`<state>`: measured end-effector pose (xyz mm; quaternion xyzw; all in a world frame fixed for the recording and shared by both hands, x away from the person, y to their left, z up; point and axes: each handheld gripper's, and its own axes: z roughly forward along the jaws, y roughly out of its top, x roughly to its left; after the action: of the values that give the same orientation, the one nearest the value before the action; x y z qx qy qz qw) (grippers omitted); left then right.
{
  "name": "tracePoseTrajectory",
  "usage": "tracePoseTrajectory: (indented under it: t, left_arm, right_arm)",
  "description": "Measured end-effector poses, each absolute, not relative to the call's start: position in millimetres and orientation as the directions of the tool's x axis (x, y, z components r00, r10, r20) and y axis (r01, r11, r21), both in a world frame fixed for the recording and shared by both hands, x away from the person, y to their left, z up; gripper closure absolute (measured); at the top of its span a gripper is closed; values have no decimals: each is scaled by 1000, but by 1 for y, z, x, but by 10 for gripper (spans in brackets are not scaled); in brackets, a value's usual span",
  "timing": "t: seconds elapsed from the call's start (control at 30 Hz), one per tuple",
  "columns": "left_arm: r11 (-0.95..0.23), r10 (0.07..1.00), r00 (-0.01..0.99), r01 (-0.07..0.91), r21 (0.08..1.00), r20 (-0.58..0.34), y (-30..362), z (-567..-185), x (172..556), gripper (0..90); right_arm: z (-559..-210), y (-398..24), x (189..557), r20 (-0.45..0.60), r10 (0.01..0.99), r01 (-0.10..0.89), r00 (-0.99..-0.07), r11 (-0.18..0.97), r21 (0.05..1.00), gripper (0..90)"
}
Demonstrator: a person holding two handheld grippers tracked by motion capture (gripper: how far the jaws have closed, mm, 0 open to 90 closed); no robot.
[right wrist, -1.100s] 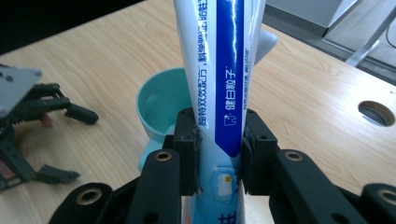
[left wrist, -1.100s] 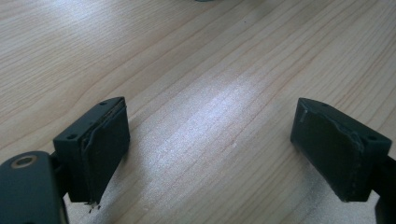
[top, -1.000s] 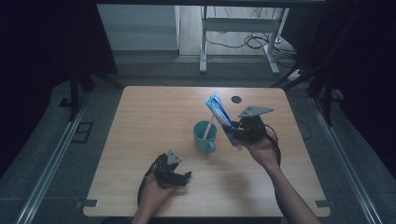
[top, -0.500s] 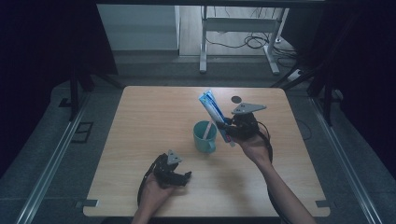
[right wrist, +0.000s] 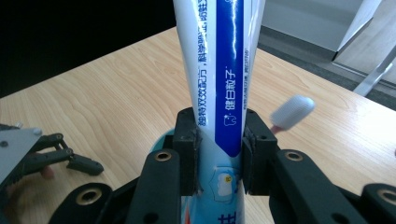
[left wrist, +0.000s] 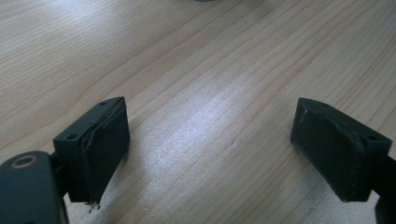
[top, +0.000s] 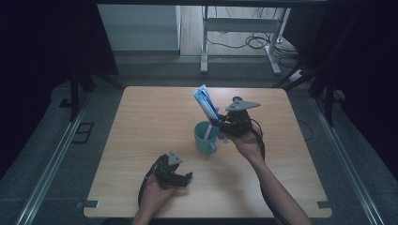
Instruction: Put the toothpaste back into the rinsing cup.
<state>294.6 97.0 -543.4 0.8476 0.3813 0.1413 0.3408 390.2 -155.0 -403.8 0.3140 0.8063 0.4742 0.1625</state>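
Since a second ago the right gripper (top: 220, 126) has carried the toothpaste tube (top: 206, 103) sideways toward the teal cup (top: 205, 137); its fingers (right wrist: 187, 140) clamp the tube's lower part. The tube now leans over the cup's rim, cap end down, beside a toothbrush (right wrist: 292, 111) already standing inside. What seems left is lowering the tube in and letting go. The left gripper (top: 180, 177) rests on the bench (top: 141, 122) with fingers (left wrist: 100, 144) wide and empty. The tube's cap end is hidden behind the fingers, so I cannot tell whether it has entered the cup.
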Motion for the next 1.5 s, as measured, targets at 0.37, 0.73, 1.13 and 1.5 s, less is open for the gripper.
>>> tracePoseTrajectory:
  t: [0.37,0.73,1.13,1.5]
  left_arm:
    - [-476,743,670,550,686,-21,97,-544,295,120]
    - [-478,742,670,550,686,-20,97,-544,295,120]
    - [-477,742,670,550,686,-20,97,-544,295,120]
    - [-480,741,671,549,684,-19,97,-543,295,119]
  right_arm:
    - [-402,-146,399,48,670,344,-741,317,884,713]
    - [-398,-132,403,47,665,325,-745,300,897,713]
    - [-410,-117,406,42,651,314,-758,308,898,713]
    - [-429,-109,410,39,652,326,-757,325,888,712]
